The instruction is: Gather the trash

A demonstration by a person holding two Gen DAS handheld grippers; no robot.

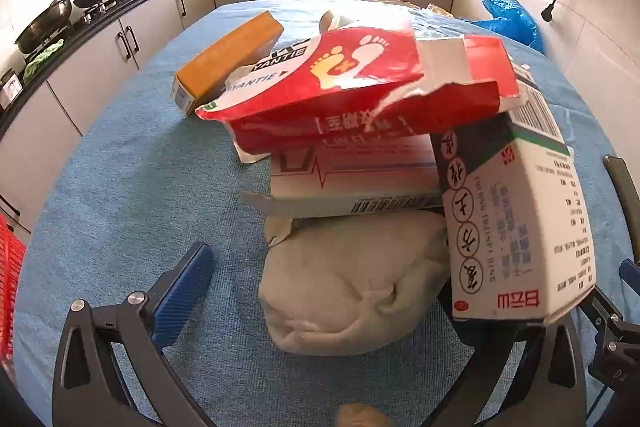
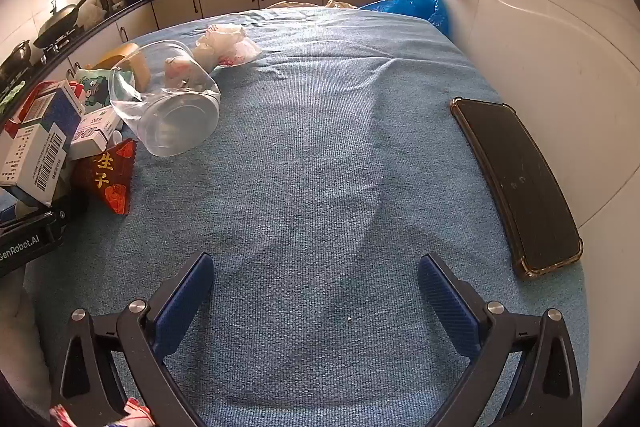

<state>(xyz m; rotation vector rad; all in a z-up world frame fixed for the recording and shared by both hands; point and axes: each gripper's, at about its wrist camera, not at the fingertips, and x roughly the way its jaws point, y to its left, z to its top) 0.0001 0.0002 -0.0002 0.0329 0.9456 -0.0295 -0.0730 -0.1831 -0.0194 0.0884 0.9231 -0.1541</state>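
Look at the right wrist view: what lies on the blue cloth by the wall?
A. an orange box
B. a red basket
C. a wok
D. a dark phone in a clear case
D: a dark phone lies flat on the blue cloth beside the white wall.

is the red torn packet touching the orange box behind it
Touching: the left wrist view shows the red torn packet lying against the orange box, no gap visible between them.
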